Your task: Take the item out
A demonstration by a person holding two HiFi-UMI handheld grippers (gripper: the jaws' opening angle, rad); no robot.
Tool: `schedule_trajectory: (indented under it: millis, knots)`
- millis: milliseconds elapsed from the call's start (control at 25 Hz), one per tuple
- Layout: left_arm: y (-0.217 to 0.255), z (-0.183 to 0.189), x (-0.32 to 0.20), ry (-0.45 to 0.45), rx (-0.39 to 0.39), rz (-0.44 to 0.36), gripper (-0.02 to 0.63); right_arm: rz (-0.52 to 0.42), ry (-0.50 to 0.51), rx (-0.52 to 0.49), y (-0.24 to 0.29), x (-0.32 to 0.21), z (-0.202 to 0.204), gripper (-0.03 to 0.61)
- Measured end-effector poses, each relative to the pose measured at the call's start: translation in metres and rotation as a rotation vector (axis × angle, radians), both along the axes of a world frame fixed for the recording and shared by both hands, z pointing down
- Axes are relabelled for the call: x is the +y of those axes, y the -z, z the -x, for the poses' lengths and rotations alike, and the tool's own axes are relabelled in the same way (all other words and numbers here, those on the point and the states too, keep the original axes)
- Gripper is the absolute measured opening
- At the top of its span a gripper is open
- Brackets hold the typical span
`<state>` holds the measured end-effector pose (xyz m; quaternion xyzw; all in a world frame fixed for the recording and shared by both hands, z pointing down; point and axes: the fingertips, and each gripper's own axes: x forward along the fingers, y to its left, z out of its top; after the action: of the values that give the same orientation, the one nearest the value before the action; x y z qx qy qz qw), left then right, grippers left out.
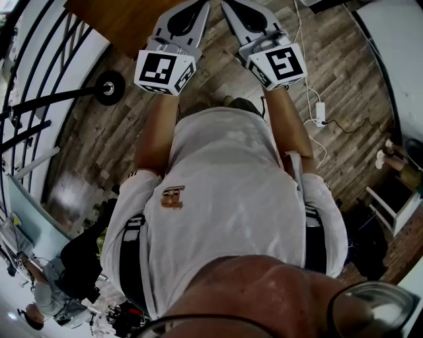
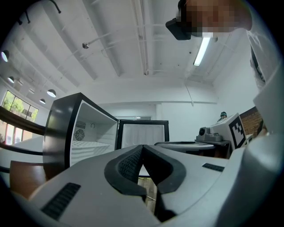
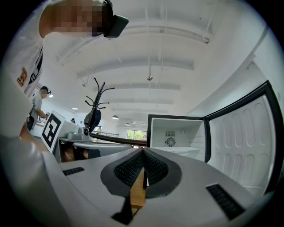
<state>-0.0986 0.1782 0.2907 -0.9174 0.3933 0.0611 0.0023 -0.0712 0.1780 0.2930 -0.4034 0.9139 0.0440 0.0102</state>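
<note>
A small black fridge (image 2: 62, 128) stands ahead with its door (image 2: 143, 133) swung wide. Its white inside (image 3: 177, 142) shows a fan grille and a bare shelf; I can make out no item in it. My left gripper (image 2: 142, 147) is shut, pads together with nothing between them, and points at the fridge. My right gripper (image 3: 143, 151) is shut and empty too, with the open door (image 3: 244, 146) to its right. In the head view both grippers, left (image 1: 187, 16) and right (image 1: 248, 14), are held side by side in front of the person.
A brown wooden tabletop (image 1: 112, 20) lies under the grippers at the upper left. On the plank floor lie a white power strip (image 1: 320, 113) and its cable. A black railing (image 1: 39, 99) runs at the left. A coat rack (image 3: 95, 106) stands far off.
</note>
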Motion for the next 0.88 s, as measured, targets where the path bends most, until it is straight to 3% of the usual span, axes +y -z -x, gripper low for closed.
schedule_trajectory:
  millis: [440, 880]
  knots:
    - [-0.004, 0.024, -0.017, -0.048, -0.004, -0.012, 0.018, -0.005, -0.049, 0.023, -0.005, -0.012, 0.022, 0.032]
    - [-0.007, 0.008, -0.042, -0.053, -0.025, -0.027, 0.018, -0.020, -0.048, 0.045, -0.011, -0.036, 0.009, 0.032]
